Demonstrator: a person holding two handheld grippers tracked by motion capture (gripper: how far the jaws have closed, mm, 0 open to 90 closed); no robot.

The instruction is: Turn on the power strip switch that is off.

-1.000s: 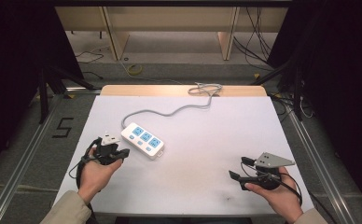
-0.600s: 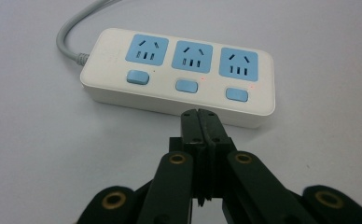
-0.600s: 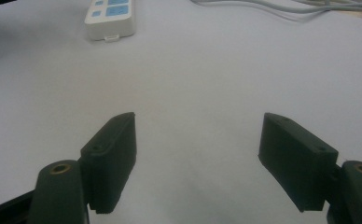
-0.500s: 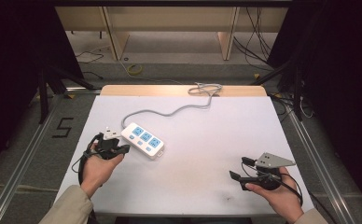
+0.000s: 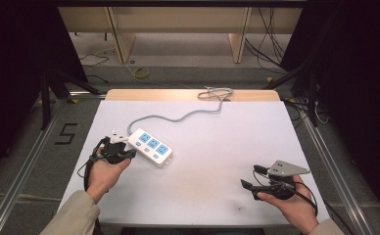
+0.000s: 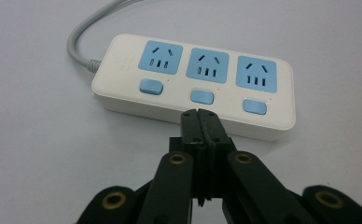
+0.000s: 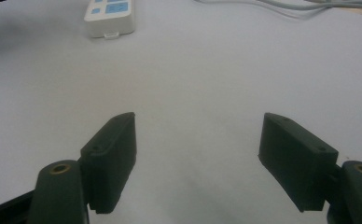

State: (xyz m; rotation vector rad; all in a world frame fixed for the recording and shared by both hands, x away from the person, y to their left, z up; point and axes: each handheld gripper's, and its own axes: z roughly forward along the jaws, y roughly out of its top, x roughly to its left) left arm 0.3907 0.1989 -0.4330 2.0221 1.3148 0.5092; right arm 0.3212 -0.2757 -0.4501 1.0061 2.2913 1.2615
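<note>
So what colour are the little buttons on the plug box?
Light blue buttons on the white power strip, clearest in the left gripper view.

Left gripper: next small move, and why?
Probably ease the left gripper forward and down onto the middle blue switch of the power strip. Its jaws are shut, their tips sit just short of that switch, and the right gripper waits open, far off.

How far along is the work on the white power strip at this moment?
Nothing looks done: the white power strip with three blue sockets lies flat on the white table with nothing plugged in. In hand: the left gripper, jaws shut and empty, points at the strip's middle blue switch. The right gripper is open, away from the strip. Any press or move seems yet to come.
</note>
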